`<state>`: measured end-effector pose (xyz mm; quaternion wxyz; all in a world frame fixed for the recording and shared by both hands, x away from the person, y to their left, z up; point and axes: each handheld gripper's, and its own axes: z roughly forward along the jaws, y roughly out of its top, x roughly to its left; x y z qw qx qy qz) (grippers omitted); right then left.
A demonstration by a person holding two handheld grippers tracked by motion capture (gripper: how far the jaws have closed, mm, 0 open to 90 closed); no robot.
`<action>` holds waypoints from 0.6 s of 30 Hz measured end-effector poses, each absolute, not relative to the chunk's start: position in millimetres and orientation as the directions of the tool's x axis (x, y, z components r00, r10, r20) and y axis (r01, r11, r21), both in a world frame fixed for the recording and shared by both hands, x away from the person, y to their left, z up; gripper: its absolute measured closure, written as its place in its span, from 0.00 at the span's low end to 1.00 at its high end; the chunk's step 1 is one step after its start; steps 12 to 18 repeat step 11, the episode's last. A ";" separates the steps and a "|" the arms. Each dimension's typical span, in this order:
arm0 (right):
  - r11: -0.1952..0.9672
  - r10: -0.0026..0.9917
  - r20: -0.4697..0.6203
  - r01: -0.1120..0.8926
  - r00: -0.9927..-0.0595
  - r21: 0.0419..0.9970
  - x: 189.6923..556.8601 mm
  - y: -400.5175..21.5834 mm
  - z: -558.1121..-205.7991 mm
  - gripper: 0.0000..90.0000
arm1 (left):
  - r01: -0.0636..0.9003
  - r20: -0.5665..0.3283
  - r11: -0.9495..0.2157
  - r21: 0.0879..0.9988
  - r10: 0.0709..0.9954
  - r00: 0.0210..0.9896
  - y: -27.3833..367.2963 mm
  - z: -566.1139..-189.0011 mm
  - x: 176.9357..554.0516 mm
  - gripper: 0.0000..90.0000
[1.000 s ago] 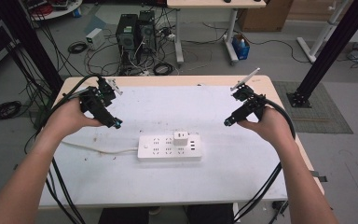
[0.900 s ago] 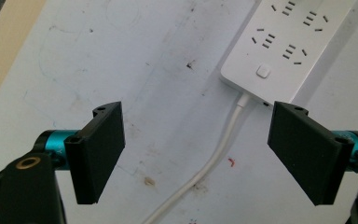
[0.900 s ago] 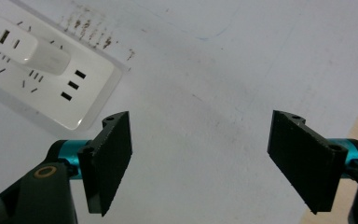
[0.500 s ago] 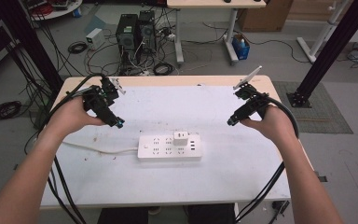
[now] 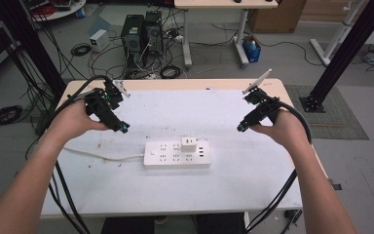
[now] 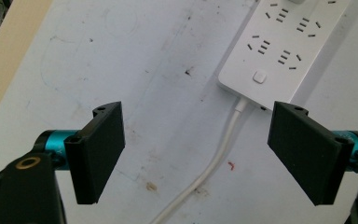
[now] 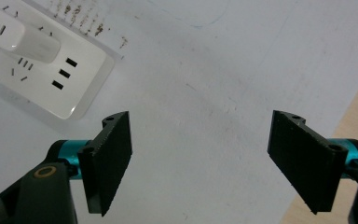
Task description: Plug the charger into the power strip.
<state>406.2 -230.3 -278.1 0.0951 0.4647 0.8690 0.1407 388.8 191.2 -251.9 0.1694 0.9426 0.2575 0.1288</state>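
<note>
A white power strip [image 5: 177,154] lies flat in the middle of the table, with a white plug adapter [image 5: 189,144] seated in its upper row. Its white cord [image 5: 102,156] runs off to the left. My left gripper [image 5: 121,127] hovers above the table to the strip's upper left, jaws wide open and empty. In the left gripper view the strip's switch end [image 6: 279,51] and cord [image 6: 216,158] lie between the jaws' line of sight. My right gripper [image 5: 241,127] is held to the strip's upper right, open and empty. The right gripper view shows the adapter [image 7: 25,42] at top left.
The white tabletop [image 5: 185,107] has a bare wooden border [image 5: 175,84] at its far edge and sides. Black cables trail from both grippers over the table's sides. Beyond the table stand computer towers [image 5: 139,31] and loose floor cables.
Both grippers have shifted only slightly; the right hand drifted a little right and down. Jaws stayed open and the power strip has not moved.
</note>
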 end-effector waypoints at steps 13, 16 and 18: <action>0.527 0.833 -0.023 0.778 -0.553 0.344 406.8 -229.9 -278.3 0.24 | 0.441 0.154 -0.807 0.393 0.530 0.834 196.0 -250.6 385.9 0.21; 0.527 0.833 -0.023 0.778 -0.553 0.344 406.8 -229.9 -278.3 0.24 | 0.441 0.154 -0.807 0.393 0.530 0.834 196.0 -250.6 385.9 0.21; 0.527 0.833 -0.023 0.778 -0.553 0.344 406.8 -229.9 -278.3 0.24 | 0.441 0.154 -0.807 0.393 0.530 0.834 196.0 -250.6 385.9 0.21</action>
